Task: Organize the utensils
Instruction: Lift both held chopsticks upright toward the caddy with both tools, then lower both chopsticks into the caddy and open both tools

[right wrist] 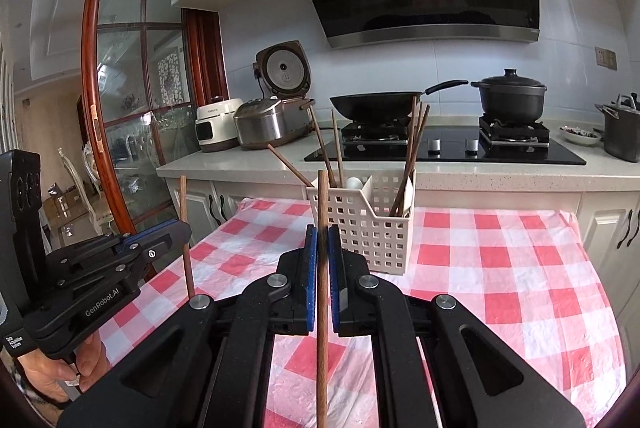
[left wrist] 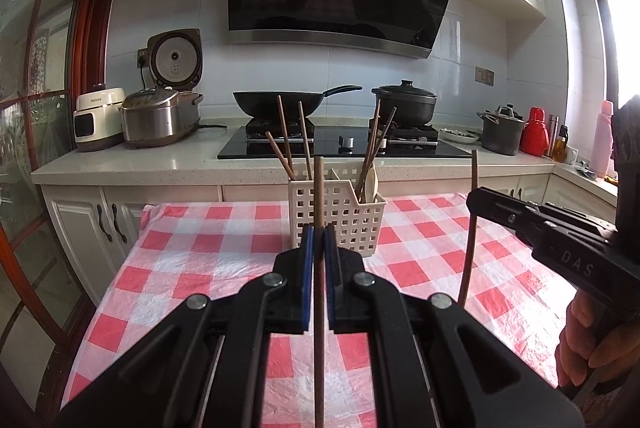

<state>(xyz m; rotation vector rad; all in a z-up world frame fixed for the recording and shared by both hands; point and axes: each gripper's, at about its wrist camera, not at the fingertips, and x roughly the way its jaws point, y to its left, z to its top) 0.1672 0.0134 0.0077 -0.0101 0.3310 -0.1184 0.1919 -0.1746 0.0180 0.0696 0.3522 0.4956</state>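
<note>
Clamped between our left gripper's blue pads stands one brown chopstick, upright, its top rising just above the jaws and its lower length running down past the camera. Over on the right, our right gripper is pinched just as tight on a second chopstick, also near vertical. Both tools are shut on a stick, then, and nothing loose shows on the cloth.

Outward from the jaws we see the red-and-white checked tablecloth, and at its far edge the white perforated basket. Its left compartment already has three chopsticks leaning apart; its right one holds more sticks and a pale spoon. Beyond that run the counter and stove, with a wok and a lidded pot.

We judge the next move is carrying both sticks forward and dropping them into the basket, and here is where it may go wrong. Each stick is held by a thin strip of pad, so it could pivot or slide if we tilt too quickly. Coming in low, a bottom tip could catch the basket's rim and tip the light basket. Those splayed sticks may block the entry, and with both grippers converging on one small basket, they could knock each other.
</note>
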